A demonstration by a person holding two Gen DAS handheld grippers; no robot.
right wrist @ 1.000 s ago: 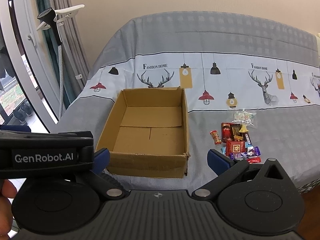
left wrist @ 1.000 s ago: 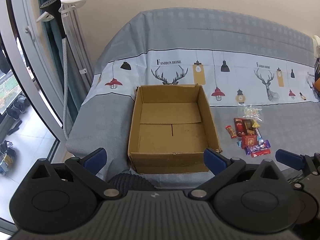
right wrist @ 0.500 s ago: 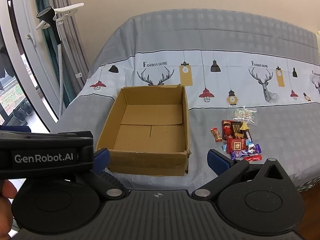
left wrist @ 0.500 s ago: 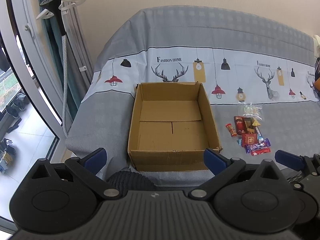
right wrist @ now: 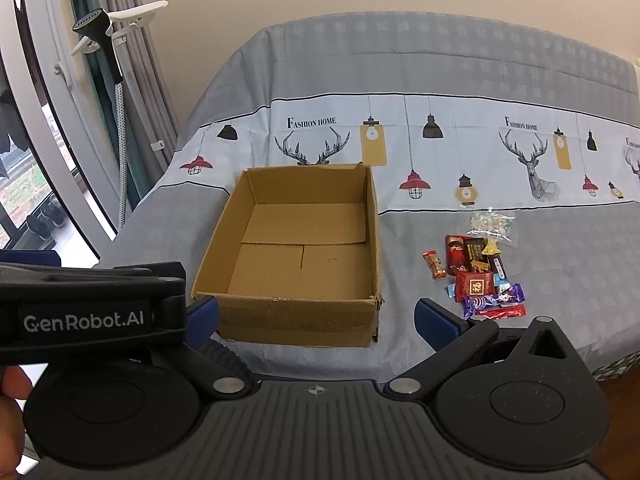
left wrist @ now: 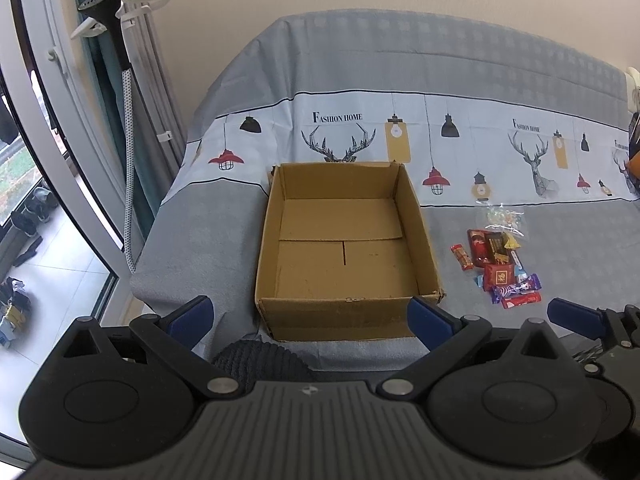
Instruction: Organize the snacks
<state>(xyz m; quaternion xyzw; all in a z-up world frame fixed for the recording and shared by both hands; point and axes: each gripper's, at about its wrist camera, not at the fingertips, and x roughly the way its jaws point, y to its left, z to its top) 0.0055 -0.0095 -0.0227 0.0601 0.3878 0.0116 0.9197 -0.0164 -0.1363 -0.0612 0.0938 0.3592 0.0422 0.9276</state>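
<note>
Since a second ago we have drifted forward a little: in both wrist views the cardboard box [left wrist: 344, 248] sits a touch lower and nearer, and the snack pile [right wrist: 480, 276] has slid slightly toward the right gripper. Nothing on the covered surface [left wrist: 500, 80] itself has shifted; only our viewpoints have crept in. We read this as the approach phase, with no snack yet handled.

The box stands open and empty, its near wall just beyond the left gripper [left wrist: 310, 314], whose blue-padded fingers are spread wide with nothing between them. The right gripper [right wrist: 316, 316] is likewise spread and empty; its right finger tip lies just below the snack pile in the view, but apart from it.

The snacks all lie in a loose cluster to the right of the box, near it but not touching. A clear bag of small candies [right wrist: 492, 226] sits at the far end. Below it are dark red packets [right wrist: 460, 254], a red square packet [right wrist: 476, 285], a purple wrapper [right wrist: 494, 300], and a red bar [right wrist: 500, 313] nearest us. One small red stick [right wrist: 435, 264] lies by itself between the cluster and the box.

We judge the right gripper best placed to begin.
</note>
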